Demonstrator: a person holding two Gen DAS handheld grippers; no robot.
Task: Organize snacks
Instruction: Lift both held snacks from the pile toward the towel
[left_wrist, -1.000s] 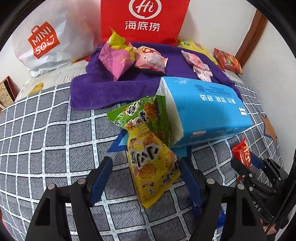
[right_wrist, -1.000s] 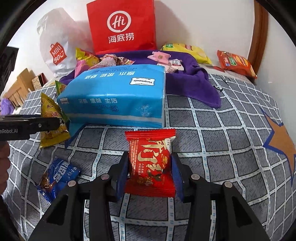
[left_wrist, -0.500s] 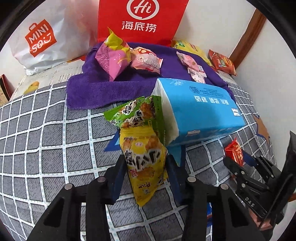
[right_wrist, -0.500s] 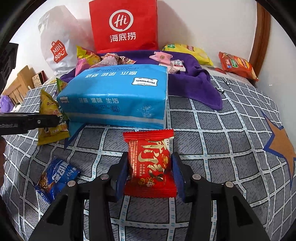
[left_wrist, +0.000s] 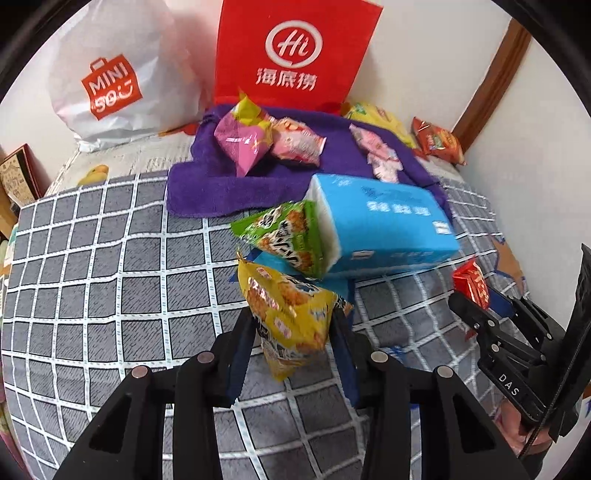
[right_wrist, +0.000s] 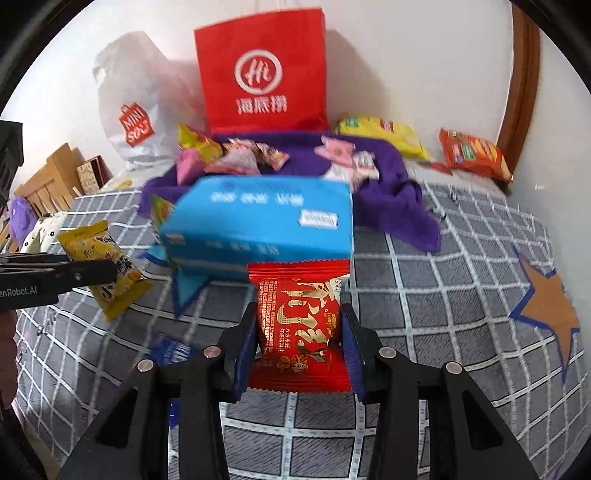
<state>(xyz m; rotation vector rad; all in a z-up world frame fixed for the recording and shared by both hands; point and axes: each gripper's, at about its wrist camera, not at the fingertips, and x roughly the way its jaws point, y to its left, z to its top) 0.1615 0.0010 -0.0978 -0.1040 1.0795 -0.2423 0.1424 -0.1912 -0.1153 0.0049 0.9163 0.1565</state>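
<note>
- Left wrist view: left gripper (left_wrist: 293, 328) is pinching a yellow packet (left_wrist: 286, 317) between both blue pads, jaws narrowed to the packet's width. The packet is tilting up clear of the blanket (left_wrist: 92, 280), judged to be lifted for carrying.
- Right wrist view: right gripper (right_wrist: 300, 332) is clamping a red packet (right_wrist: 299, 325) across its middle, jaws closed to its sides, the crimped ends sticking out front and back. The mid-body hold is probably keeping the packet flat and steady.
- Green packet (left_wrist: 284, 236) is leaning against the white end of the blue tissue pack (left_wrist: 380, 225), propped there, not gripped.
- Tissue pack is lying across the blanket, its far edge at or over the purple towel (left_wrist: 207, 192); it is blurring in both views.
- Towel is serving, by judgement, as the collecting area: a pink packet (left_wrist: 242, 147), a pale pink one (left_wrist: 297, 142) and small pink sachets (left_wrist: 380, 158) are sitting on it already.
- Yellow bag (right_wrist: 384, 136) and orange bag (right_wrist: 472, 153) are lying beyond the towel near the wall, apart from the grouped sweets.
- Blue packet (right_wrist: 171, 350) is lying loose on the blanket beside the right gripper, not yet gathered.
- Red bag (left_wrist: 291, 55) and white bag (left_wrist: 118, 77) are standing against the wall behind the towel.
- Both held packets are well short of the towel.
</note>
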